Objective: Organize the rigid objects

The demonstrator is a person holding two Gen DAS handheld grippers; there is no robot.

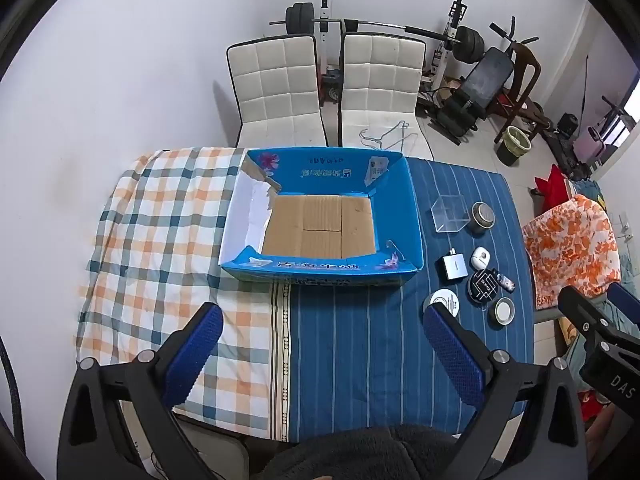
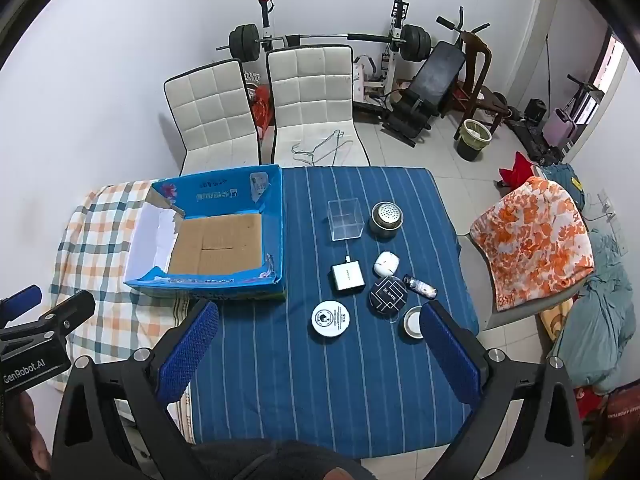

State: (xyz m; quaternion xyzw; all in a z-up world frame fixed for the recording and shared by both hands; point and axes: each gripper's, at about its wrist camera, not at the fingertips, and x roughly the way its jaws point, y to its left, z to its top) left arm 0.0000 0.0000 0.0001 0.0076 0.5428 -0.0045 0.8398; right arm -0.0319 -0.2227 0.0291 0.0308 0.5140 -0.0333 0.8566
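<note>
Nothing is sitting in the blue box (image 2: 276, 216) yet, so we're basically starting from zero: all eight small items, from the clear case (image 2: 346, 219) to the white round tin (image 2: 330, 317), are lying on the table (image 2: 320, 380) right of it. Both the left tongs (image 1: 322, 348) and right tongs (image 2: 318, 344) are hanging spread wide, gripping nothing.

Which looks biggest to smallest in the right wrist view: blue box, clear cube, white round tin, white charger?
1. blue box, by far.
2. clear cube.
3. white round tin, close to the cube; it sits nearer the camera, so that ranking is unsure.
4. white charger.
</note>
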